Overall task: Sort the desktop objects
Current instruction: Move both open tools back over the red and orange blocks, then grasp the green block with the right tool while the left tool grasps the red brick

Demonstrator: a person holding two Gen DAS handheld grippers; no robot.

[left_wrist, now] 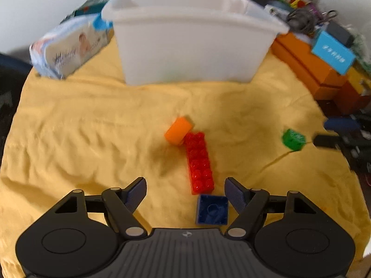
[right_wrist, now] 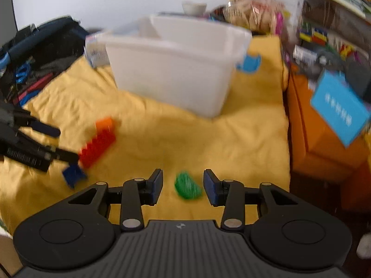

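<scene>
Four toy bricks on the yellow cloth [left_wrist: 92, 127], all in front of the white bin [left_wrist: 190, 46]: one orange brick [left_wrist: 178, 130], one long red brick [left_wrist: 199, 162] touching it on the side away from the bin, one dark blue brick [left_wrist: 212, 209] lying hollow side up just beyond the red one's far end, one green brick [left_wrist: 293, 139] well off to the right of the bin. One white bin only. One pack of wipes [left_wrist: 67, 48] just left of the bin. One light blue card [left_wrist: 332, 54] right of the bin, propped on orange boxes [left_wrist: 306, 69], at least two, count blurred.
</scene>
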